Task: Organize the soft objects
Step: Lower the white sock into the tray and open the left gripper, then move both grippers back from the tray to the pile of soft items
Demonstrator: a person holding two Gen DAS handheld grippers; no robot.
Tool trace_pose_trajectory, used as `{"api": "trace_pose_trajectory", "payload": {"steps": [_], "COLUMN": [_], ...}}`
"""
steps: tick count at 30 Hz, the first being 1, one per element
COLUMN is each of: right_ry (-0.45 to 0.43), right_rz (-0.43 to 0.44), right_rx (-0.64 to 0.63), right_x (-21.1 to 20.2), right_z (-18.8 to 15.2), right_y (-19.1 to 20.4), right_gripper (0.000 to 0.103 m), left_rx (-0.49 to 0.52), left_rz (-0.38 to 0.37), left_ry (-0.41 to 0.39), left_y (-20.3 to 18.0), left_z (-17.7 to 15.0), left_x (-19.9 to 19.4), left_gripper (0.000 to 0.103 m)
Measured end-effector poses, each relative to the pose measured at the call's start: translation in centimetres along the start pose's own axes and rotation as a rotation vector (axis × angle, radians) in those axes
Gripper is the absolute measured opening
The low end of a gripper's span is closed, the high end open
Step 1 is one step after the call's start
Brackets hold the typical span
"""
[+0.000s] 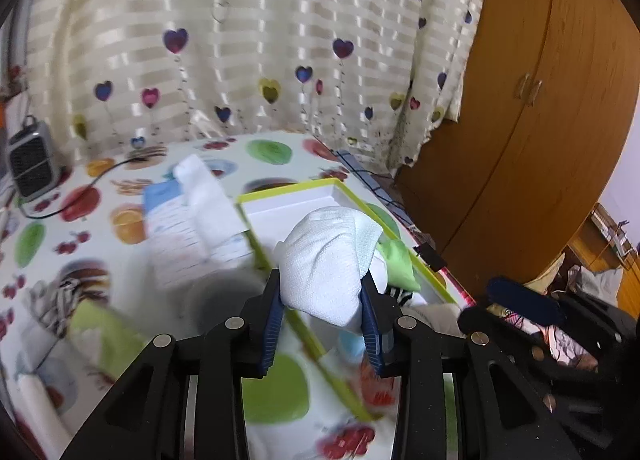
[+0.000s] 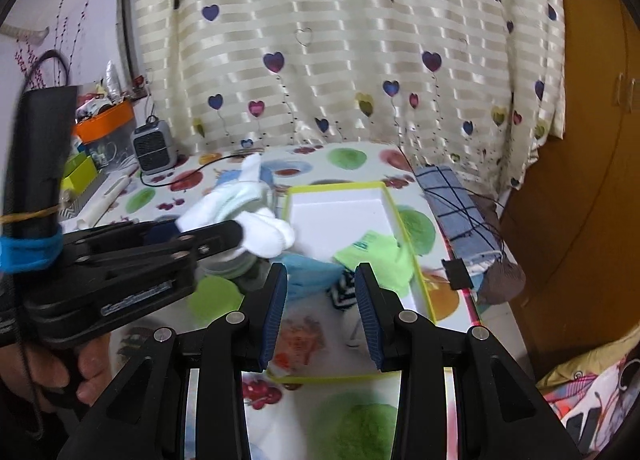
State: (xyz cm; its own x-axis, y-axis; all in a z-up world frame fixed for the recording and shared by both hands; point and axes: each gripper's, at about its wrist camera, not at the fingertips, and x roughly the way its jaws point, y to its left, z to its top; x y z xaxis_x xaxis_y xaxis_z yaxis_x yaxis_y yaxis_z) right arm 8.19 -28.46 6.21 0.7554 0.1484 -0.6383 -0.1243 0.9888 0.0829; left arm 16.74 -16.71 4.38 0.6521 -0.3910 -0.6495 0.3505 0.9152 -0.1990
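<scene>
My left gripper (image 1: 322, 292) is shut on a white cloth bundle (image 1: 332, 260) and holds it above the left rim of the lime-edged white box (image 1: 288, 200). In the right wrist view the left gripper (image 2: 240, 236) carries the same white bundle (image 2: 268, 234) just left of the box (image 2: 340, 212). A green cloth (image 2: 376, 252), a blue cloth (image 2: 308, 270) and a striped piece (image 2: 342, 294) lie in the box. My right gripper (image 2: 320, 292) is open and empty, hovering over the box's near half.
A fruit-print tablecloth (image 2: 352, 158) covers the table. A small grey heater (image 2: 154, 148) with a black cable stands at the back left. More cloths (image 1: 188, 212) lie left of the box. A blue checked cloth (image 2: 460, 212) hangs at the right edge. A wooden wardrobe (image 1: 540, 100) stands to the right.
</scene>
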Motion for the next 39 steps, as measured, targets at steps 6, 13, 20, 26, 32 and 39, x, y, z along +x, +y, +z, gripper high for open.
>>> {"api": "trace_pose_trajectory", "payload": {"steps": [6,13,20,26,32,39], "right_ry": [0.025,0.034,0.014,0.013,0.005,0.013], "right_rz": [-0.002,0.009,0.056,0.109,0.178,0.299], "right_rx": [0.038,0.048,0.016,-0.032,-0.103,-0.234], "right_x": [1.4,2.2,1.9,1.9,1.8,2.4], "right_z": [-0.2,-0.2,0.0,0.2,0.4,0.4], "right_y": [-2.0,-2.1,0.1,3.0,6.6,12.1], "right_gripper": [0.037,0.037,0.037,0.037,0.037,0.037], "left_rx": [-0.009,0.002,-0.008,-0.056,-0.121,-0.233], "left_rz": [-0.039,-0.030,0.033,0.100,0.183,0.302], "left_ry": [0.036,0.000,-0.041,-0.044,-0.074,-0.082], "left_y": [0.4,0.6,2.2,4.9,8.8,14.6], "left_z": [1.1,1.5,0.1,-1.8,-3.7,-6.7], "left_x": [3.1,1.7,-1.9,-4.2,-6.9,-9.7], "left_gripper": [0.044,0.049,0.049,0.049,0.049,0.049]}}
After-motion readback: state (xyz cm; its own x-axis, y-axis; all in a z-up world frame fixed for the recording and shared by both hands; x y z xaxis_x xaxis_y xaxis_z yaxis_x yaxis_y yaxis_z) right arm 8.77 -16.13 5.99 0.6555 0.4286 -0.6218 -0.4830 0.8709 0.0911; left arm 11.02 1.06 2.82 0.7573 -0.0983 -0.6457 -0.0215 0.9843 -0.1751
